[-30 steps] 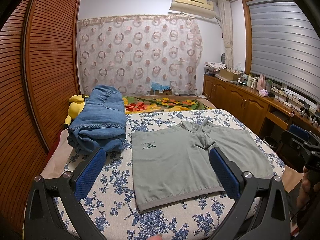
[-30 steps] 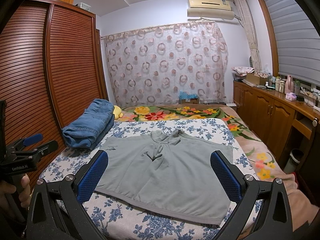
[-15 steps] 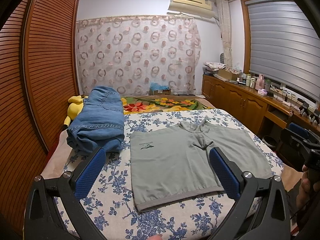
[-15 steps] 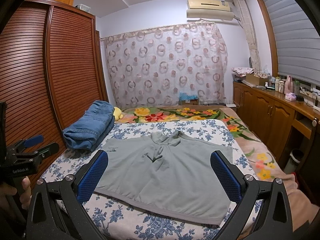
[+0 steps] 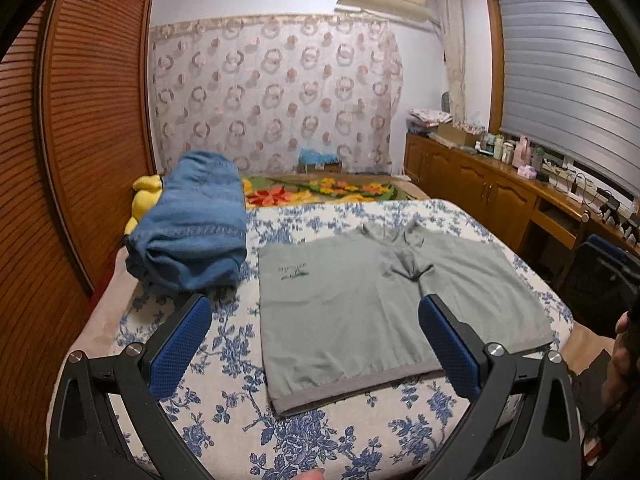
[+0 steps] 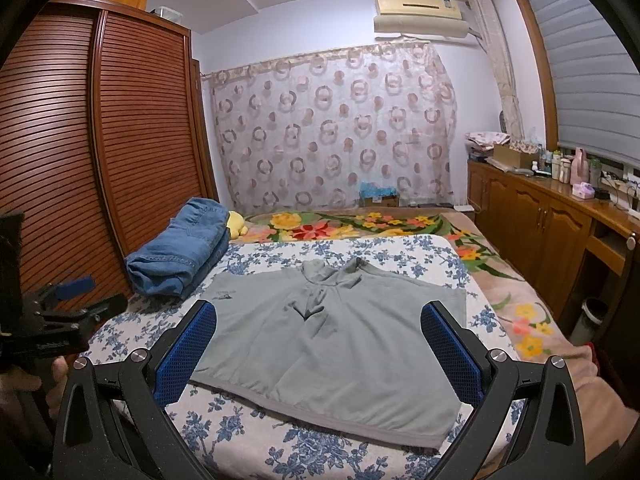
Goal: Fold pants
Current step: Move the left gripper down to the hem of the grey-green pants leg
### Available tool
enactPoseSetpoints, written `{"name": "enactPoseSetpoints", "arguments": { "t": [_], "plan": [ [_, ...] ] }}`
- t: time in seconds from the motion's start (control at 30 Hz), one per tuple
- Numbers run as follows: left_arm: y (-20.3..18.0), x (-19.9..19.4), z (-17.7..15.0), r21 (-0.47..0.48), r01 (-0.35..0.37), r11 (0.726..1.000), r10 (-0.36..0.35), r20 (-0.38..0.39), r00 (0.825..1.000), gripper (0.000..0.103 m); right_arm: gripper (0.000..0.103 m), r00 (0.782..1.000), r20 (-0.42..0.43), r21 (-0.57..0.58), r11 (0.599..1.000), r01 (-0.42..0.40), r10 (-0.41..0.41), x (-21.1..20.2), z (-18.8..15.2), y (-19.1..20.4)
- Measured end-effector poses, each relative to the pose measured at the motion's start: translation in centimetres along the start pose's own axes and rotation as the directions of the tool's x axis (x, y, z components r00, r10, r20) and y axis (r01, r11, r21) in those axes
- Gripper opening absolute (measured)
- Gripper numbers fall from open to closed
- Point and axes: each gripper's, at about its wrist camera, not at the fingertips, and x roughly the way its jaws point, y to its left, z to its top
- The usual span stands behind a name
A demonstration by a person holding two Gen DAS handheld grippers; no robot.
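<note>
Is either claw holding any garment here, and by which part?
Nothing is held. The left claw and right claw are open above the grey shorts, which lie flat.

You moved the left gripper (image 5: pixel 314 344) slightly forward and down toward the bed (image 5: pixel 224 364), so the grey pants (image 5: pixel 360 312) sat a little larger in its view. You also eased the right gripper (image 6: pixel 318 350) a touch closer, and the folded jeans (image 6: pixel 180 256) shifted slightly in frame.
</note>
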Motion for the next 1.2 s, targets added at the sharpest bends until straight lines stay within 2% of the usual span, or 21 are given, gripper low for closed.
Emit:
{"name": "enactPoseSetpoints", "arguments": {
  "t": [0.4, 0.93, 1.07, 1.2],
  "plan": [
    [2.4, 3.7, -2.5, -0.021, -0.024, 0.999, 0.023, -0.085, 0.996, 0.103, 0.102, 0.998, -0.07, -0.015, 1.0, 0.0, -0.001, 1.6, -0.5, -1.3],
    [6.8, 7.2, -6.3, -0.087, -0.056, 0.995, 0.037, -0.197, 0.98, 0.103, 0.101, 0.982, -0.188, -0.05, 0.999, 0.014, -0.023, 3.0, -1.2, -2.0],
    [7.3, 7.1, -7.0, -0.088, -0.038, 0.995, 0.02, -0.199, 0.98, 0.103, 0.101, 0.976, -0.216, -0.055, 0.998, 0.014, -0.026, 3.2, -1.0, -2.2],
    [7.6, 7.4, -7.5, -0.111, 0.026, 0.994, -0.05, -0.225, 0.973, 0.095, 0.1, 0.971, -0.239, -0.062, 0.998, 0.004, -0.019, 3.1, -1.1, -2.3]
  ]
}}
